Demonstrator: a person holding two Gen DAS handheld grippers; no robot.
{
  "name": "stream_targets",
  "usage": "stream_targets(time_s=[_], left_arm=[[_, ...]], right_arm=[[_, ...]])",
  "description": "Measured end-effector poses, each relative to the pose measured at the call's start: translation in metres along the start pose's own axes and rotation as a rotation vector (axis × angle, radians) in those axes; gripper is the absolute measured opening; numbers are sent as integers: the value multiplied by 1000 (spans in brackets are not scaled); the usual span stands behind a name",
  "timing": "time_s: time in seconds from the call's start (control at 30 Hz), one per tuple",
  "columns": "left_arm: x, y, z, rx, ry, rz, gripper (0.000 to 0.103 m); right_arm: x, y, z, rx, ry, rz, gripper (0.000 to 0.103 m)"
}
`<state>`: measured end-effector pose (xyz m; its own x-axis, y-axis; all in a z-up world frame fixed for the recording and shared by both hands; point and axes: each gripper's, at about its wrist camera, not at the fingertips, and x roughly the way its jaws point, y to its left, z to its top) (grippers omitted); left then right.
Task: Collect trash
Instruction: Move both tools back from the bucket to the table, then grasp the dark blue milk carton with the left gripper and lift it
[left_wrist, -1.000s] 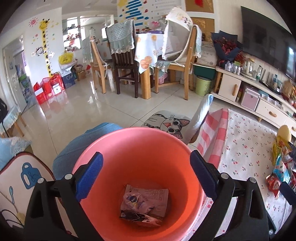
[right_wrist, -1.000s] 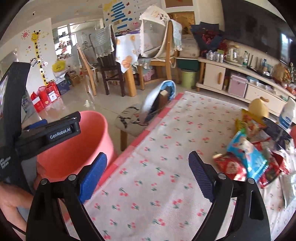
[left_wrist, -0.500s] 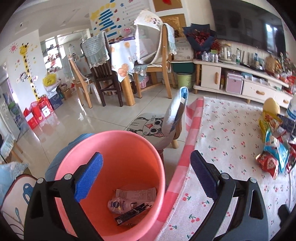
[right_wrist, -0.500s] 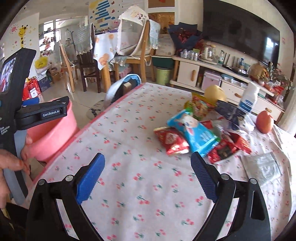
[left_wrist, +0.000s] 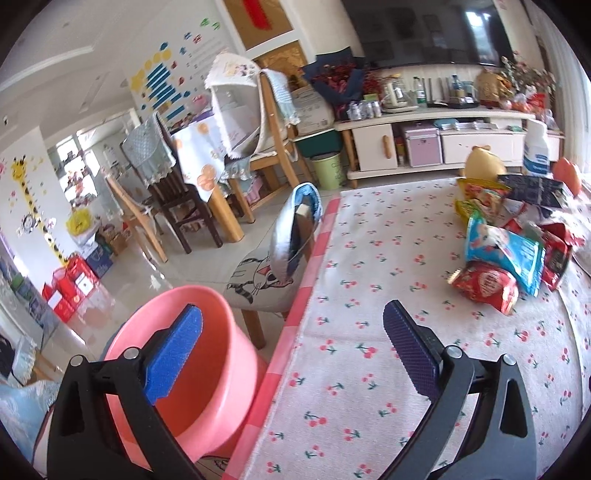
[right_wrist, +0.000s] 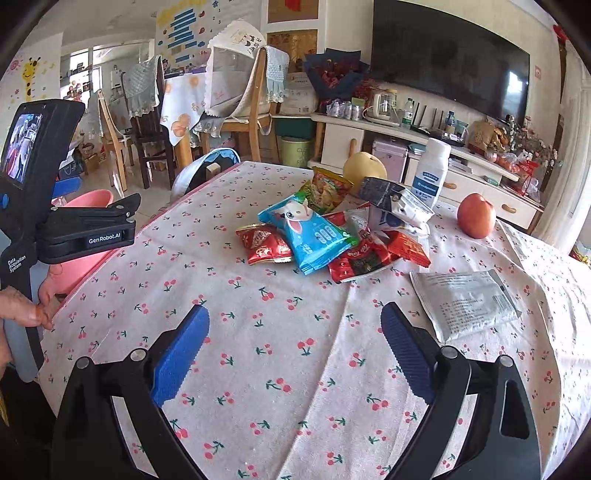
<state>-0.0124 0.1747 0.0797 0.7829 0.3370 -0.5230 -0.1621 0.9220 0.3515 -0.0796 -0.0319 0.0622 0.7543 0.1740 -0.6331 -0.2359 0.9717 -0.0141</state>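
The table (right_wrist: 258, 332), covered with a white cloth with a cherry print, serves here as the landmark. The left gripper (left_wrist: 291, 354) hangs over its left edge with the two blue pads wide apart and nothing between them; the left pad stands in front of the pink bucket (left_wrist: 207, 369), the right pad over the cloth. The bucket stands just beside the table's left edge, lower than the top, and its bottom cannot be seen from here. The right gripper (right_wrist: 295, 354) is over the near part of the table, also spread wide and empty, pointing toward the trash. The trash lies in a heap near the middle of the table, toward the far side: a blue snack bag (right_wrist: 308, 236) on top, a red wrapper (right_wrist: 264, 245) touching it on the left, a dark red wrapper (right_wrist: 360, 262) on its right, and a green snack bag (right_wrist: 325, 190) behind it. A flat silver-grey sachet (right_wrist: 465, 301) lies apart from the heap, at the right. Behind the heap stand a white bottle (right_wrist: 432, 171), a yellow pear (right_wrist: 364, 170) and a red apple (right_wrist: 476, 216). In the right wrist view a hand (right_wrist: 22, 302) grips the handle of the left device at the table's left edge.
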Motion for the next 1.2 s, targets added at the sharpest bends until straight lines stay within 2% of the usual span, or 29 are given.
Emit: stream_targets(time_s=[0.17,0.3,0.43,0.57,0.73,0.9,1.1,1.2], left_arm=[[-8,-18,-1,30,-1,-49,99],[-11,-28,-2,18,20,-131,99],[-14,-29,1,-63,36,-259,99],[-13,-33,10,-138,45,-350,99],[-2,-52,35,-194,68,-447,99],[30,-83,70,-263,128,-552,99],[71,-131,114,-352,224,-622,97],[81,-161,134,-321,229,-622,93]], right_arm=[[-9,-20,-7,17,-29,-14,93],[-14,-39,-10,34,-50,-43,93],[-17,-61,-10,73,-65,-72,93],[-17,-81,-10,115,-70,-97,93],[-16,-101,-10,166,-67,-86,93],[-14,-117,-6,198,-73,-81,93],[-18,-145,-3,282,-95,-93,93],[-20,-160,-3,331,-97,-91,93]])
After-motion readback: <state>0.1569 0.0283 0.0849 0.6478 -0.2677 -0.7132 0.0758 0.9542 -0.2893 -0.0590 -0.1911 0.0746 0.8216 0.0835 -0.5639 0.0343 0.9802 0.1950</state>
